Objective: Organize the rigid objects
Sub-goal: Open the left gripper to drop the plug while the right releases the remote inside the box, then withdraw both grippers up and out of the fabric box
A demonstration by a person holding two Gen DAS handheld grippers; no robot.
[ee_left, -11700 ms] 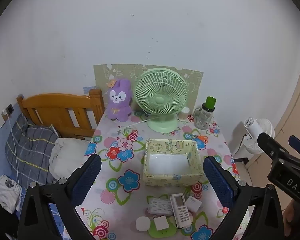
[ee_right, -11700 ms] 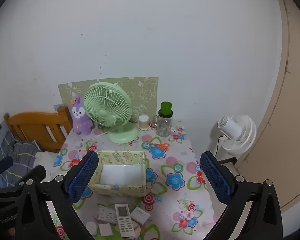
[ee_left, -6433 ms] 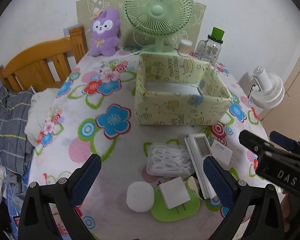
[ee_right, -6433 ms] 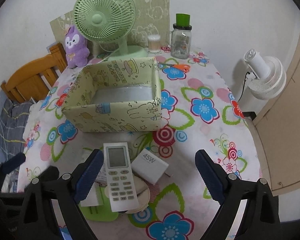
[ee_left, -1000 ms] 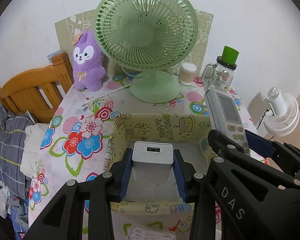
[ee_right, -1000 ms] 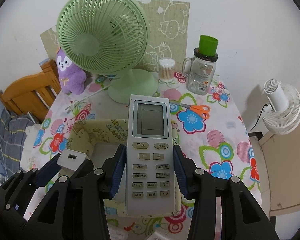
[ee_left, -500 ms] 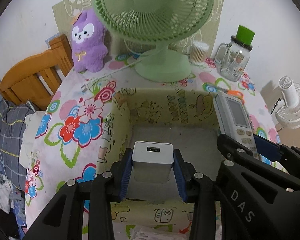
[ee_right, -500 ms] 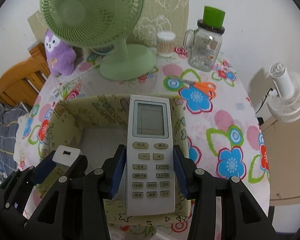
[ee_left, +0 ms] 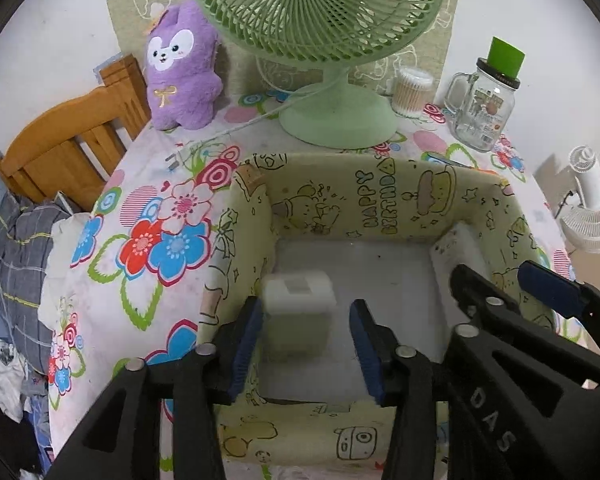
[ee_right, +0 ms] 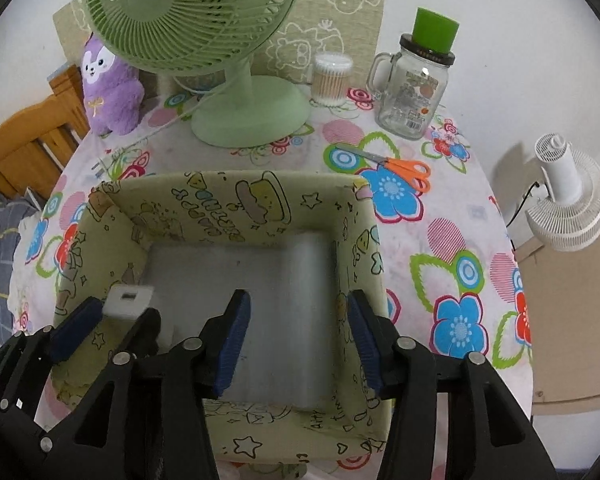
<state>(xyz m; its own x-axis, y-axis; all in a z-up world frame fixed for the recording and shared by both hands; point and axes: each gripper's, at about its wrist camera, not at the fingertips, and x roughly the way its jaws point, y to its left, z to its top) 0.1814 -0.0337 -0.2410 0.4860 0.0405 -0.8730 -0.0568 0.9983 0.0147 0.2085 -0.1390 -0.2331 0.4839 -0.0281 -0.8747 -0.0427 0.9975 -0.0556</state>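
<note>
Left gripper (ee_left: 306, 342) jaws opening, blurred white boxy plastic charger (ee_left: 298, 312) loose between them, low centre of frame. Right gripper (ee_right: 298, 344) jaws opening over blurred white slab-like remote (ee_right: 296, 320). Both inside yellow cartoon-print cardboard box (ee_right: 260, 196) on floral-cloth counter (ee_right: 452, 264).

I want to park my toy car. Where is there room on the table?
Two bare patches of tablecloth: right of the box, in front of the scissors, and left of the box. The back is crowded: plush, fan, cotton swabs and jar in a row.
</note>
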